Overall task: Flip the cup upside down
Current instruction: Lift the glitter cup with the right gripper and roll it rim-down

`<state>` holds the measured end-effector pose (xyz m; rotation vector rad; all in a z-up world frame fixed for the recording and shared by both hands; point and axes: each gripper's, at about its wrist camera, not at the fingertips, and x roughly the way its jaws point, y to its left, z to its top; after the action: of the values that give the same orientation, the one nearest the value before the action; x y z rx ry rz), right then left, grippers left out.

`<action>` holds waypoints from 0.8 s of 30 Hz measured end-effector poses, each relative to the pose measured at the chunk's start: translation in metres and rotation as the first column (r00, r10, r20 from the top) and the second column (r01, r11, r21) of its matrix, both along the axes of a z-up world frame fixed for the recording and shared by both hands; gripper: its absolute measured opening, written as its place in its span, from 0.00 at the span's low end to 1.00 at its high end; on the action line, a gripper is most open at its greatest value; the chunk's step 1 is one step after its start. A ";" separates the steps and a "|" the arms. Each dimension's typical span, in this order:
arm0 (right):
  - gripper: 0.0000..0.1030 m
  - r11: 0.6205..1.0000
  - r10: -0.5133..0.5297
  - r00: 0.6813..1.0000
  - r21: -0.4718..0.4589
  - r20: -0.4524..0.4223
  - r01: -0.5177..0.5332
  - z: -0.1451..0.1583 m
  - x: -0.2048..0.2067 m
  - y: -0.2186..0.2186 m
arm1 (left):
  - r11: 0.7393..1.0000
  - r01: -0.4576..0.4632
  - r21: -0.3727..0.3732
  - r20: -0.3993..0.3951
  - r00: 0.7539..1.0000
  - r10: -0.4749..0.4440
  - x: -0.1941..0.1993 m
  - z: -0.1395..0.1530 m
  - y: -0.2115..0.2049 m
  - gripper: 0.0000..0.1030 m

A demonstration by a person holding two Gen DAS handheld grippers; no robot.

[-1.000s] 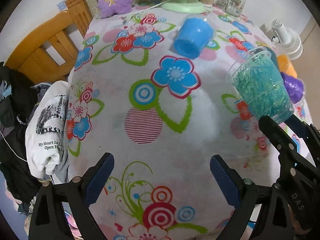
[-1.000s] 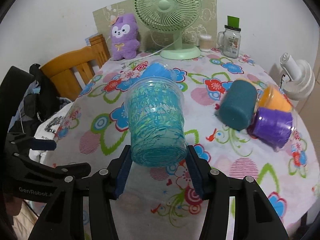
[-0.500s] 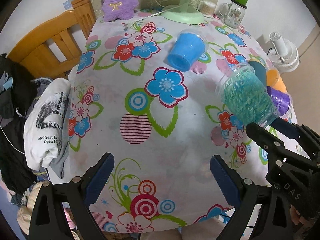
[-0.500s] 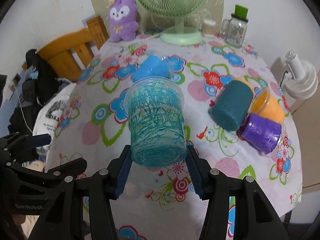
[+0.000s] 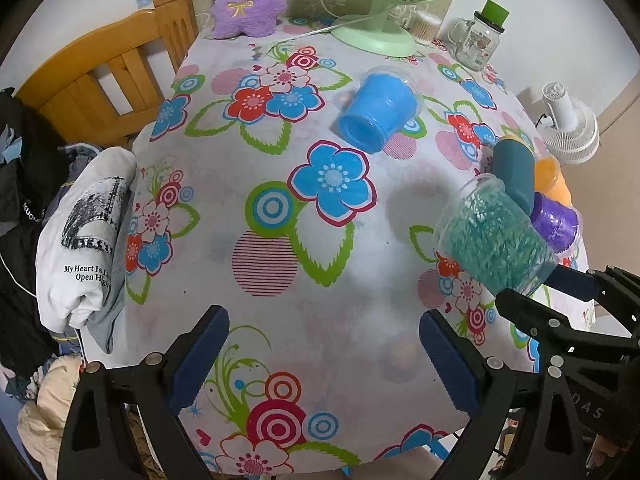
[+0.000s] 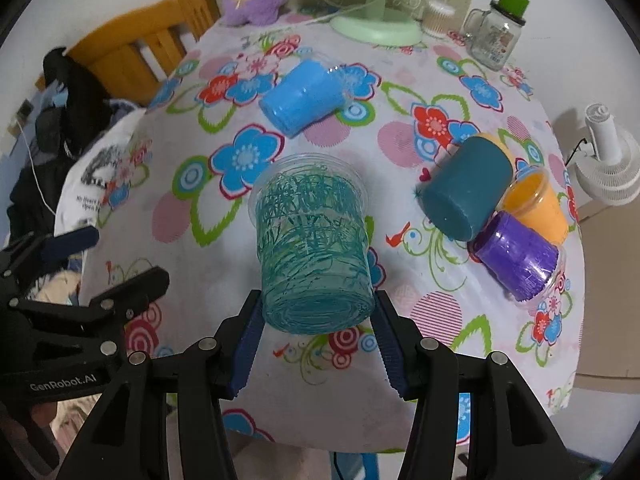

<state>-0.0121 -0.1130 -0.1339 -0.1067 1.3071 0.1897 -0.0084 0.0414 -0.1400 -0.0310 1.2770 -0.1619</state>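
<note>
Our right gripper (image 6: 318, 332) is clamped on the clear plastic cup streaked with teal scribble (image 6: 314, 246), its blue-padded fingers (image 6: 248, 350) pressing both sides of the cup near its closed base. We hold the cup off the flower-printed tablecloth (image 6: 224, 280), tilted so its open rim points away from us and toward the table. In the left wrist view the same cup (image 5: 494, 236) hangs at the right, above the cloth's edge.

Our left gripper (image 5: 324, 354) has its jaws spread wide with nothing between them, hovering over the near part of the cloth.

Behind the held cup a bright blue plastic cup (image 6: 302, 98) lies on its side. To the right, a dark teal cup (image 6: 466, 188), an orange cup (image 6: 536, 208) and a purple cup (image 6: 518, 258) lie on their sides, bunched and touching. A pale green desk fan (image 6: 376, 28) stands at the far edge.
</note>
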 end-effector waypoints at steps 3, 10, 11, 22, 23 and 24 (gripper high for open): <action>0.55 1.000 0.010 1.000 -0.009 -0.020 -0.010 -0.002 0.004 0.003 | 1.000 -0.002 0.006 0.002 1.000 0.002 0.004 -0.002 0.000 0.94; 0.55 0.998 0.045 0.994 -0.035 -0.100 -0.049 -0.006 0.024 0.006 | 1.000 -0.019 -0.003 -0.009 1.000 0.019 0.013 -0.008 0.004 0.94; 0.55 0.998 0.054 0.993 -0.038 -0.108 -0.059 -0.005 0.025 0.006 | 1.000 -0.023 -0.004 -0.012 1.000 0.022 0.015 -0.009 0.004 0.94; 0.55 0.964 0.223 0.947 -0.095 -0.231 -0.250 -0.021 0.049 0.036 | 0.997 -0.083 0.006 -0.055 0.995 0.084 0.030 -0.021 0.017 0.94; 0.55 0.962 0.228 0.946 -0.097 -0.232 -0.256 -0.021 0.051 0.037 | 0.996 -0.091 0.004 -0.060 0.994 0.091 0.031 -0.023 0.019 0.94; 0.55 0.959 0.236 0.943 -0.102 -0.233 -0.265 -0.022 0.054 0.040 | 0.995 -0.098 0.003 -0.065 0.993 0.098 0.032 -0.024 0.020 0.94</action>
<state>0.0417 -0.0733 -0.1560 -0.3761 1.5243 0.3405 0.0238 0.0616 -0.1642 -0.0996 1.3370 -0.0771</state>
